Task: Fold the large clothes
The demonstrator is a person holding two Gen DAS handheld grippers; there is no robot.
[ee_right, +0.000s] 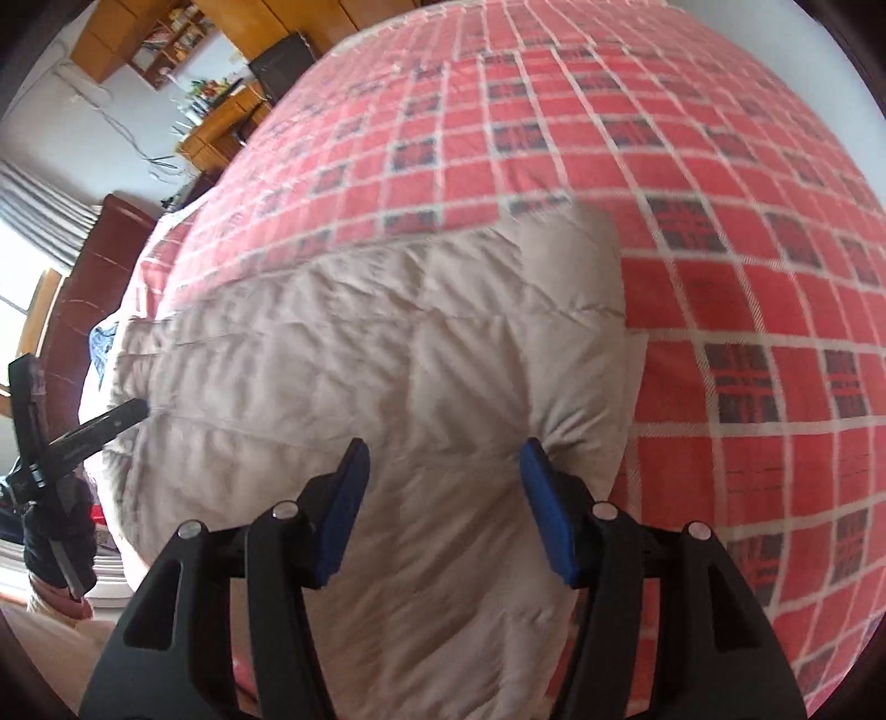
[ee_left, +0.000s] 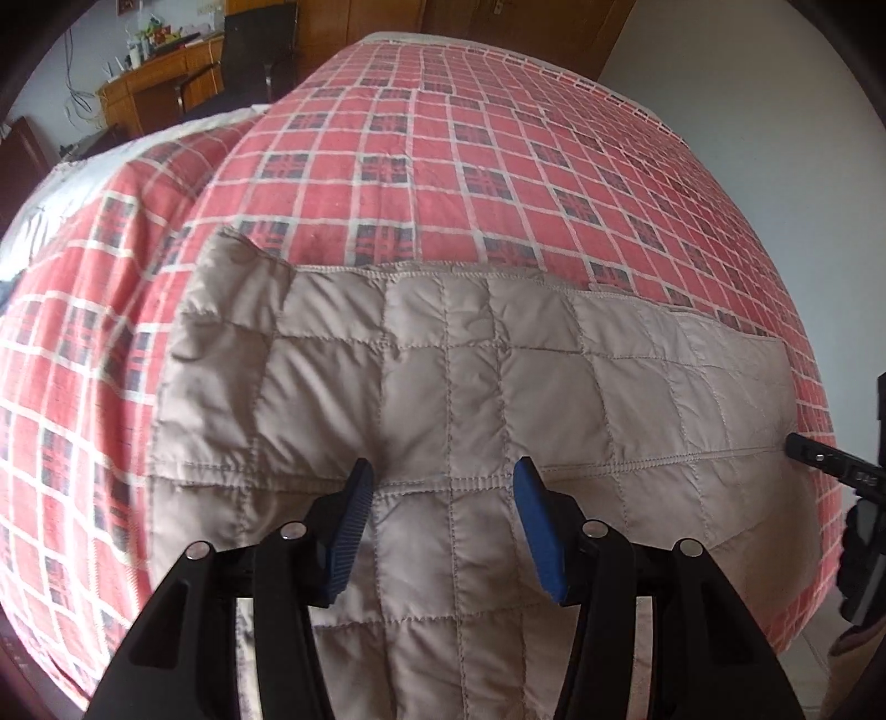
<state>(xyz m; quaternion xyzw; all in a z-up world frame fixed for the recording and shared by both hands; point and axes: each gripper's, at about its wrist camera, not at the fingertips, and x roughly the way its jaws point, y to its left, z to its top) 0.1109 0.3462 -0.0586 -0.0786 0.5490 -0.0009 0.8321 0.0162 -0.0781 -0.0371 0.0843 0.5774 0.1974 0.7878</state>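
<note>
A beige quilted garment (ee_left: 454, 382) lies spread across the near part of a bed covered by a red plaid blanket (ee_left: 498, 144). Its padded squares run in stitched rows, and a seam with heavier stitching crosses it from side to side just ahead of the left gripper (ee_left: 443, 487). One corner at the far left of the garment bulges upward in a soft fold.

The left gripper hangs over the near edge of the garment with its two blue-padded fingers (ee_left: 354, 515) set wide apart — nothing sits between them, only the fabric below. At the right border of this view, the black tip of the other tool touches the garment's right end.

In the right wrist view, the right gripper (ee_right: 443, 471) is likewise spread wide over the garment's (ee_right: 354, 354) right end, with no cloth pinched in it. Its right blue finger (ee_right: 540, 498) lies against a puckered bunch of fabric near the garment's rounded edge; this view is blurred, so whether it presses in cannot be told. The plaid blanket (ee_right: 720, 232) fills the right side.

Far off to the left stand a wooden desk (ee_left: 149, 88) with clutter on top and a dark chair (ee_left: 243, 50).
</note>
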